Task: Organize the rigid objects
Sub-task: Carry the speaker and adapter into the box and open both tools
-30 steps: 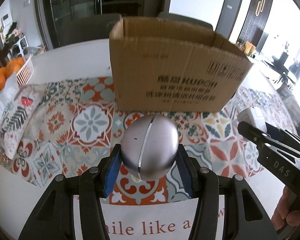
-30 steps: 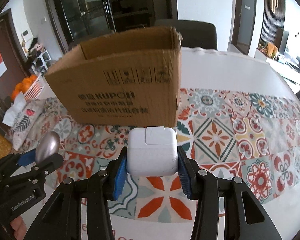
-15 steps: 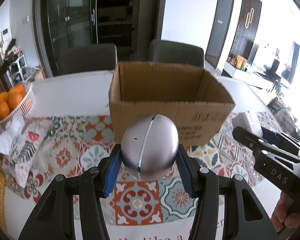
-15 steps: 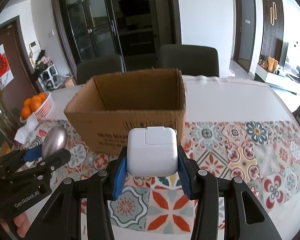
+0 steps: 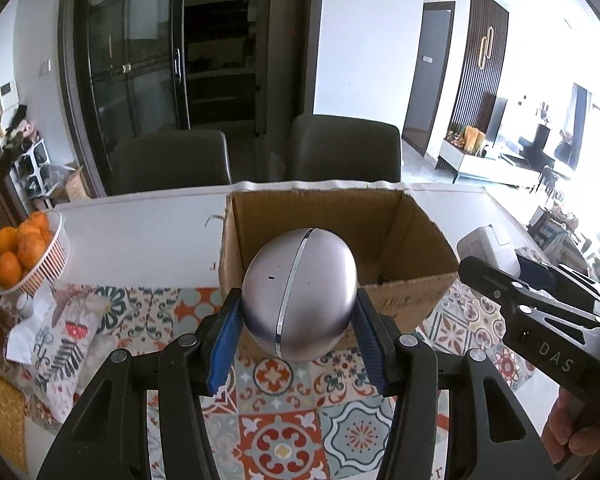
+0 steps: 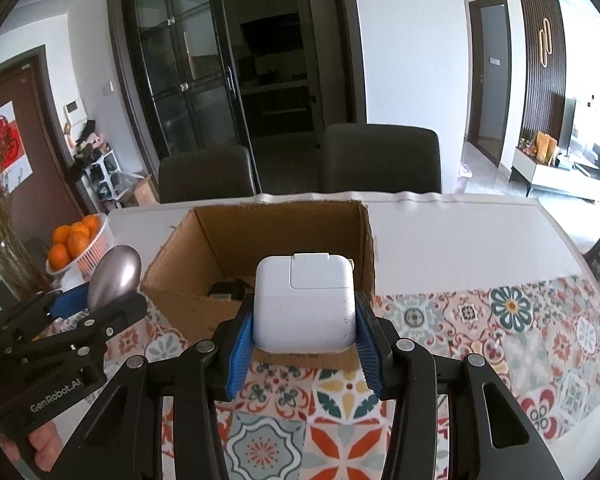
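Observation:
My left gripper is shut on a silver egg-shaped object with a chrome seam, held above the near wall of an open cardboard box. My right gripper is shut on a white power adapter, held above the same box. A dark item lies on the box floor. The left gripper and the silver object show at the left of the right wrist view; the right gripper and adapter show at the right of the left wrist view.
The box stands on a patterned tile cloth over a white table. A white basket of oranges and a patterned pouch sit at the left. Two dark chairs stand behind the table.
Both grippers have risen with their objects, from facing the box's side to looking down over its rim into the open top.

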{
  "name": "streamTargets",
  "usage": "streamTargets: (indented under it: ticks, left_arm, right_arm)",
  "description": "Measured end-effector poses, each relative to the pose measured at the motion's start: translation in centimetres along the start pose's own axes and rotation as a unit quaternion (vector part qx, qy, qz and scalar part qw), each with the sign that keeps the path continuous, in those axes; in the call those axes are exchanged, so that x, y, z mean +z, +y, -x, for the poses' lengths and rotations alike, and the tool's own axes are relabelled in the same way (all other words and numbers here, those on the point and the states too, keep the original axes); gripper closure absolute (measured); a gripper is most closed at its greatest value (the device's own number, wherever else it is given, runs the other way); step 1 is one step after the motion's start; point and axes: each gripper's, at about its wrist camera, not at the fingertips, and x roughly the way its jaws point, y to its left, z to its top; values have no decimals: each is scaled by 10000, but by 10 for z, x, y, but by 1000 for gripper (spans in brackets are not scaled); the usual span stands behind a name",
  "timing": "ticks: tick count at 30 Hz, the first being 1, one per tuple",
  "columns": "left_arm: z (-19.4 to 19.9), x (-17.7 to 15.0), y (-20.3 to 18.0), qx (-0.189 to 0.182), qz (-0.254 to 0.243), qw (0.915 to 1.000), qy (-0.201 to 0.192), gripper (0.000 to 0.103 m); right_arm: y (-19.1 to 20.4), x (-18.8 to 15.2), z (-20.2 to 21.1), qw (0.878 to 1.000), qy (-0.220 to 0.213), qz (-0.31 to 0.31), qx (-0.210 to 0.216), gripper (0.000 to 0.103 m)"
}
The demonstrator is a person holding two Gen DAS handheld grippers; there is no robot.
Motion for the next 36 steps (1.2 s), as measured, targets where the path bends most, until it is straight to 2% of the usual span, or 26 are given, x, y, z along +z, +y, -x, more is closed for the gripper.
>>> streamTargets:
  ticks: [9,16,28,36]
  left_arm:
    - [-12,23,6,-18,74,10000,-43,51]
    - [-32,40,10,-93,163,9998,77,51]
    - [-68,61,12,-9,-12,9991,421,50]
    - [-100,67,17,-58,-3,9963,861,50]
  right_arm:
    - [4,22,-7,9999,-96,62,1,57]
    - [6,38,-19,9999,-113,118,7,57]
    - [-1,63,-66,9990,407,197,-18,57]
    - [-1,70,-96,9956,813,457,-104,57]
